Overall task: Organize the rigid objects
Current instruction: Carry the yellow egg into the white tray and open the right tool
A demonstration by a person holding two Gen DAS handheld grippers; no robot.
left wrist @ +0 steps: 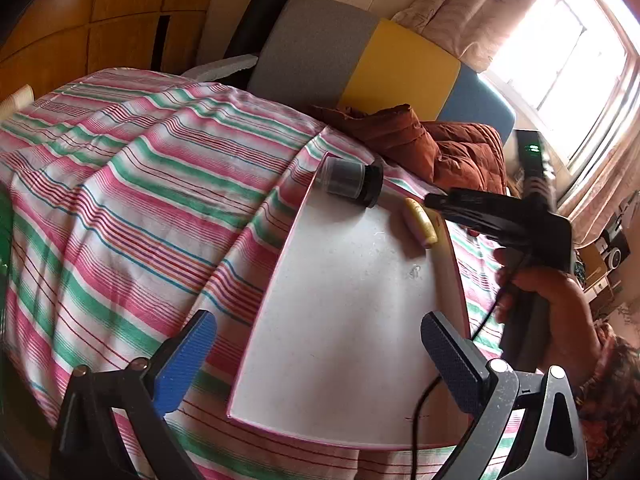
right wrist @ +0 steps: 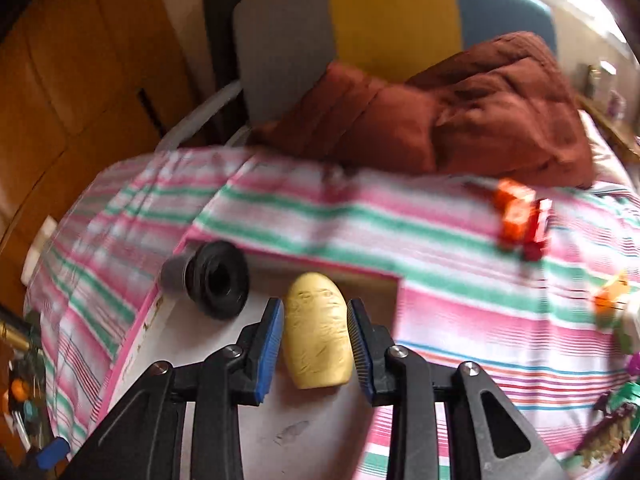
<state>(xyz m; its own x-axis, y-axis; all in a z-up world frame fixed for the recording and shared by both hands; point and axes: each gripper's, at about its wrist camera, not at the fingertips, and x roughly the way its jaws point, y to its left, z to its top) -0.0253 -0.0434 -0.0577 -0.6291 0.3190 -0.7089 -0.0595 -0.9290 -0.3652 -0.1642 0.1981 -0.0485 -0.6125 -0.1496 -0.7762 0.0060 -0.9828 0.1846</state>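
Observation:
A white tray with a pink rim (left wrist: 340,320) lies on the striped bedspread. A black and grey cylindrical cap (left wrist: 350,182) (right wrist: 208,280) lies on its side at the tray's far corner. A yellow oval object (right wrist: 318,332) (left wrist: 420,220) lies on the tray beside it. My right gripper (right wrist: 316,340) is over the tray with its blue pads (right wrist: 269,344) on either side of the yellow object, a small gap showing at each side. My left gripper (left wrist: 316,360) is open and empty above the tray's near end.
A rust-brown quilted jacket (right wrist: 460,112) lies at the head of the bed against a grey, yellow and blue headboard (left wrist: 360,52). Red and orange blocks (right wrist: 520,220) and other small toys (right wrist: 612,308) lie on the bedspread right of the tray. A wooden wardrobe (left wrist: 80,20) stands left.

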